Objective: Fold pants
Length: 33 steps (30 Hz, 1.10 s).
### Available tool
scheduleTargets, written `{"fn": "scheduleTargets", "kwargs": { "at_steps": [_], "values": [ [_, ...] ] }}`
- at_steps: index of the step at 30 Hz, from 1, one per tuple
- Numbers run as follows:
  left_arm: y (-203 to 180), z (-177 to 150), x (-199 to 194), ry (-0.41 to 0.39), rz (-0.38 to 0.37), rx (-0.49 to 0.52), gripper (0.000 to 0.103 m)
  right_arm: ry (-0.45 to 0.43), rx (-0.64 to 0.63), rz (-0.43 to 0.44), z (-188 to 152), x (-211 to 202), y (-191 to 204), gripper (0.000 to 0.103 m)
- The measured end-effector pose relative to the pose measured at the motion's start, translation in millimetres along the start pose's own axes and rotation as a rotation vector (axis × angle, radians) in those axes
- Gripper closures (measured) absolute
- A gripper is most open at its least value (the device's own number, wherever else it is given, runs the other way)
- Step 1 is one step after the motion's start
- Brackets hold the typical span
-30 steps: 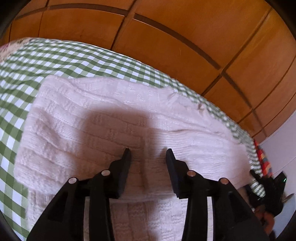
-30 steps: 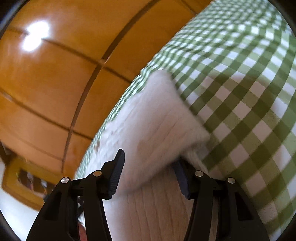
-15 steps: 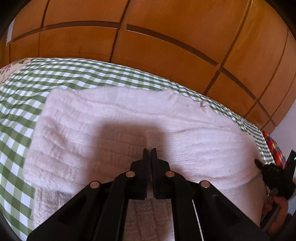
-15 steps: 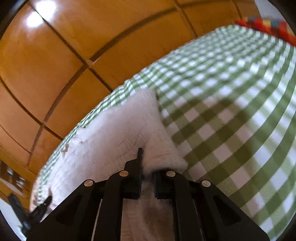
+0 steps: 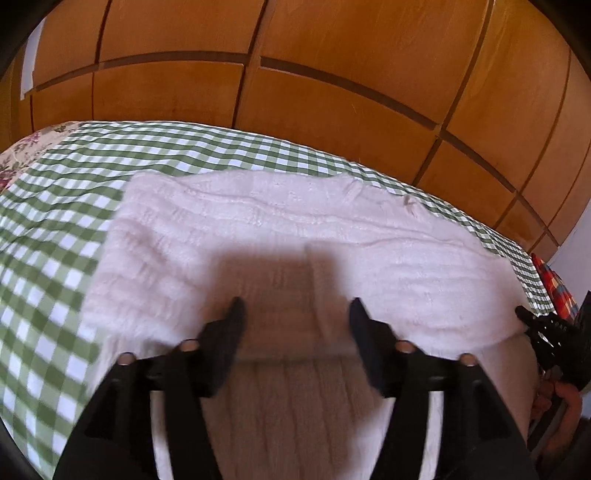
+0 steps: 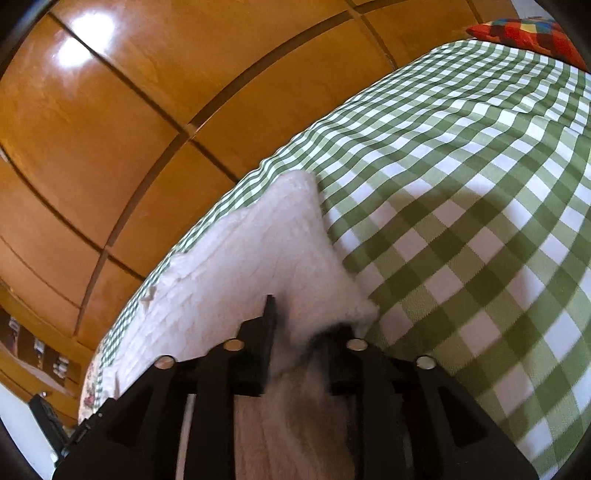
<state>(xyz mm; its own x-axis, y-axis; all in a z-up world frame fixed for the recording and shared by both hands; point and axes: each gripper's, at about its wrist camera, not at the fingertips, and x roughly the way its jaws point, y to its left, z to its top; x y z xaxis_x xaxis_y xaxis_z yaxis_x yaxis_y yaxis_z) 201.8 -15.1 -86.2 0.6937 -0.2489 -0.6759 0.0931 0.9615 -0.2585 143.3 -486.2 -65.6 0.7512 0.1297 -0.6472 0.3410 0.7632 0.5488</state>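
The white knitted pants (image 5: 332,236) lie folded across the green checked bedspread (image 5: 55,258). My left gripper (image 5: 295,310) hovers over the near fold edge at the pants' middle. Its jaws are opening and stand wide apart, with the fabric lying below and between them, not pinched. My right gripper (image 6: 306,317) sits at the right end of the pants (image 6: 258,251). Its jaws are opening too, and the fluffy folded corner lies loose in the narrow gap. In the left wrist view the right gripper (image 5: 546,339) shows at the far right, with a hand (image 5: 565,398) behind it.
Glossy wooden wardrobe panels (image 5: 332,74) rise right behind the bed's far edge. A colourful checked pillow (image 6: 524,33) lies at the bed's far right end, and a floral cloth (image 5: 22,155) at the far left. Bare bedspread (image 6: 480,221) stretches to the right of the pants.
Both grippers closed on the folded fabric half a second ago and have now spread apart again. The pants lie flat where they were laid.
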Motion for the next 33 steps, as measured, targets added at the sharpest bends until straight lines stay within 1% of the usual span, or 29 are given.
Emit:
{"fn": "scheduleTargets", "kwargs": {
  "at_steps": [1, 3, 4, 6, 8, 11, 13, 19, 20, 21, 25, 27, 29, 31, 32, 33],
  "values": [
    [2.4, -3.7, -4.7, -0.003, 0.002, -0.002, 0.035, 0.005, -0.017, -0.003, -3.5, -3.2, 4.3, 0.071],
    [10.6, -13.4, -14.0, 0.003, 0.006, -0.021, 0.029, 0.010, -0.070, -0.010, -14.3, -18.0, 12.5, 0.057],
    [16.5, -20.3, -18.7, 0.015, 0.017, -0.034, 0.028, 0.007, -0.094, -0.009, -19.4, -26.2, 15.7, 0.054],
    [26.2, -31.1, -26.3, 0.028, 0.018, -0.048, 0.027, 0.009, -0.140, -0.005, -30.2, -44.6, 20.5, 0.054],
    [33.1, -42.0, -39.3, 0.021, 0.002, -0.042, 0.026, 0.024, -0.169, 0.016, -41.8, -64.5, 19.9, 0.054],
    [34.2, -55.4, -56.3, 0.016, 0.013, 0.017, 0.018, 0.050, -0.216, 0.006, -53.8, -86.1, 14.9, 0.054],
    [35.2, -63.4, -65.4, 0.012, 0.023, 0.049, 0.017, 0.068, -0.227, 0.004, -59.5, -96.9, 8.5, 0.054],
    [54.1, -87.4, -97.0, 0.012, -0.006, 0.089, 0.012, 0.121, -0.181, 0.025, -76.1, -120.5, -16.8, 0.054],
    [57.7, -89.3, -101.3, 0.008, -0.002, 0.087, 0.009, 0.125, -0.170, 0.034, -78.0, -122.7, -20.2, 0.054],
    [62.4, -91.5, -106.0, 0.005, -0.005, 0.081, 0.009, 0.129, -0.151, 0.055, -81.1, -126.8, -25.0, 0.054],
    [88.9, -104.1, -123.1, 0.006, -0.044, 0.016, 0.008, 0.171, -0.095, 0.143, -90.8, -133.8, -38.8, 0.054],
    [101.1, -108.7, -128.5, 0.017, -0.083, -0.014, 0.008, 0.194, -0.097, 0.163, -97.9, -136.2, -38.8, 0.054],
    [106.5, -110.5, -132.5, 0.039, -0.128, -0.023, 0.009, 0.219, -0.094, 0.189, -106.4, -138.8, -39.8, 0.054],
    [110.6, -113.5, -137.7, 0.062, -0.205, -0.049, 0.009, 0.232, -0.089, 0.204, -113.4, -141.3, -41.4, 0.054],
    [112.4, -115.2, -138.9, 0.071, -0.235, -0.063, 0.011, 0.238, -0.085, 0.212, -116.6, -142.3, -42.4, 0.054],
    [113.7, -117.6, -139.8, 0.082, -0.264, -0.080, 0.017, 0.247, -0.075, 0.229, -120.9, -143.9, -44.4, 0.054]
  ]
}}
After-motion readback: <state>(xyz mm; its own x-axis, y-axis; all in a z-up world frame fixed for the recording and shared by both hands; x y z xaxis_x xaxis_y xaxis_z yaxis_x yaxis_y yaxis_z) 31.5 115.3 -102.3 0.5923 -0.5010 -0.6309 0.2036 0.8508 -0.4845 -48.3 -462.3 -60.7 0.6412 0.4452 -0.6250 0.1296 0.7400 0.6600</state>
